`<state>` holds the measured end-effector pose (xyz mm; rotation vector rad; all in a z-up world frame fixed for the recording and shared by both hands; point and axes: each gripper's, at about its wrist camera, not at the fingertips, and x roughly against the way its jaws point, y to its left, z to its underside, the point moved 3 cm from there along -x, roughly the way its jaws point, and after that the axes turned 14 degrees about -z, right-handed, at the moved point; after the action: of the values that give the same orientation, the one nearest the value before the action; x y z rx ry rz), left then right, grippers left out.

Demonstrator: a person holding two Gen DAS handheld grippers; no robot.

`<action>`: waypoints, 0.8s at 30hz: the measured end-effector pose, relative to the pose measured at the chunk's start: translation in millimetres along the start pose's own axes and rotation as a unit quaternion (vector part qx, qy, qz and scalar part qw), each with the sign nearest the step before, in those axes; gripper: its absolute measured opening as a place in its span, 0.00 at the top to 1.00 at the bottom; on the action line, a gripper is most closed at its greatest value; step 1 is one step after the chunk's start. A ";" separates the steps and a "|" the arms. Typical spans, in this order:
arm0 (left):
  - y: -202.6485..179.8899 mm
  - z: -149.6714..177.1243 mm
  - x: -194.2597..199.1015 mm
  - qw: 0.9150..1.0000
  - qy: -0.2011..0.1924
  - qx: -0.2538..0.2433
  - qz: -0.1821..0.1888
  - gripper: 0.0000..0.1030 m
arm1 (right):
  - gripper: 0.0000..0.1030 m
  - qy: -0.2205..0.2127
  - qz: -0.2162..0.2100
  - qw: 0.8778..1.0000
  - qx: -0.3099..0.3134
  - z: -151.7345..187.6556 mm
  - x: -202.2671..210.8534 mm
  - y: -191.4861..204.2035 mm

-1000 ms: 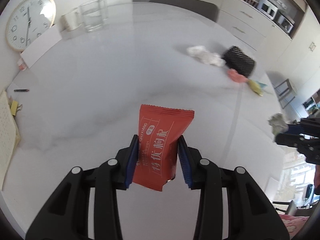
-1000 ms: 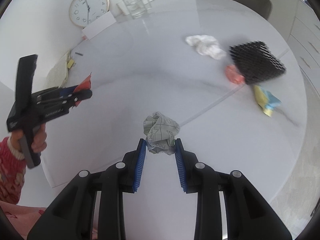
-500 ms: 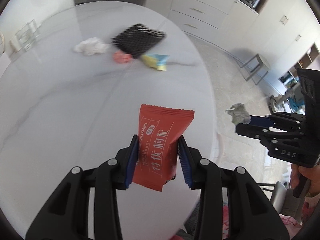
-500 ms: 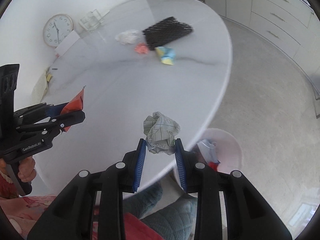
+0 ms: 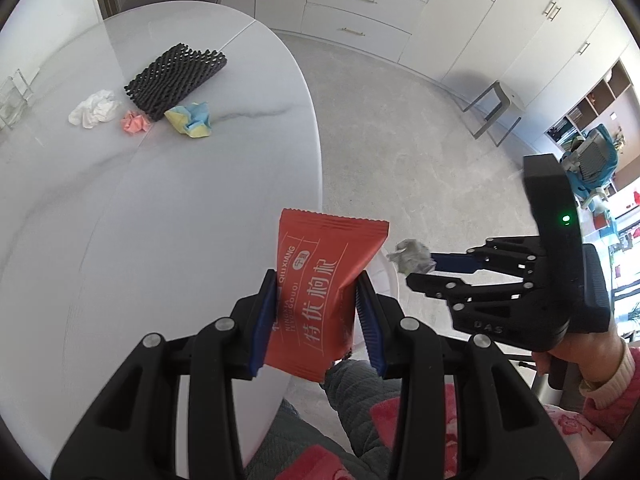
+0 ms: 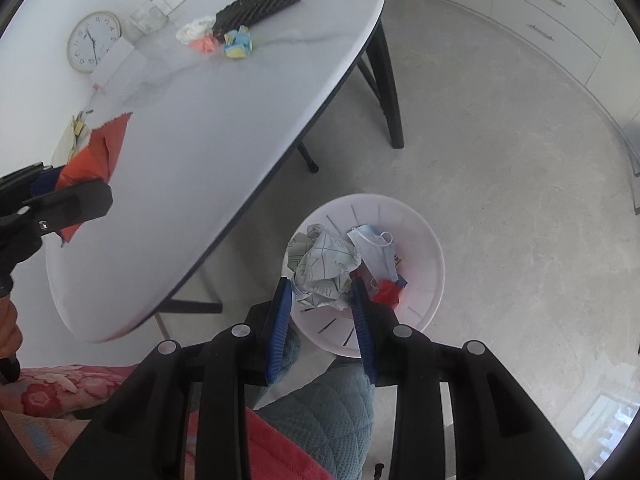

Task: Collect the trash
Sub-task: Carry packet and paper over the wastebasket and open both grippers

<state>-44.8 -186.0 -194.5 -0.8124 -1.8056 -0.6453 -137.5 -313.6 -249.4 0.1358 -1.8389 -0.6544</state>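
Over bin (image 6: 434, 276) — right gripper (image 6: 322, 308) opening, paper wad (image 6: 326, 272) between

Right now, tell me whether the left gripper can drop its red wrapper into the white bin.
Probably not yet. The left gripper, gripping the red wrapper, hangs over the table edge; the white bin sits beyond, under the right gripper, which is opening around its crumpled paper.

Both grippers were black plastic linkages with silver screws and ribbed blue pads (image 5: 266, 320); the person wore a pink floral sleeve (image 5: 600, 404) with a cream cuff (image 5: 612, 372).
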 end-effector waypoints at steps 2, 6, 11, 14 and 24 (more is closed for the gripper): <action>-4.4 -2.4 -3.5 1.000 0.002 0.003 -0.002 0.63 | 0.58 0.013 -0.006 1.000 0.008 -1.3 -4.3 -3.2; -13.2 -5.8 -10.3 1.000 0.008 0.011 -0.005 0.63 | 0.32 0.014 0.000 1.000 0.026 -6.2 1.7 -5.3; -19.7 -10.0 -15.5 1.000 0.010 0.019 -0.005 0.63 | 0.23 -0.004 0.020 0.999 0.030 -15.6 19.7 -16.2; -24.0 -12.0 -18.3 1.000 0.013 0.018 -0.004 0.63 | 0.20 -0.020 0.028 0.999 0.023 -22.6 32.8 -27.1; -46.4 -8.2 -21.3 0.999 0.027 -0.015 -0.012 0.15 | 0.17 -0.061 0.050 0.997 -0.014 -27.2 63.4 -60.6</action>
<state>-70.5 -226.3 -214.4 -0.7876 -1.7637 -0.7055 -149.8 -399.8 -220.3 -0.0147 -1.9386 -0.6301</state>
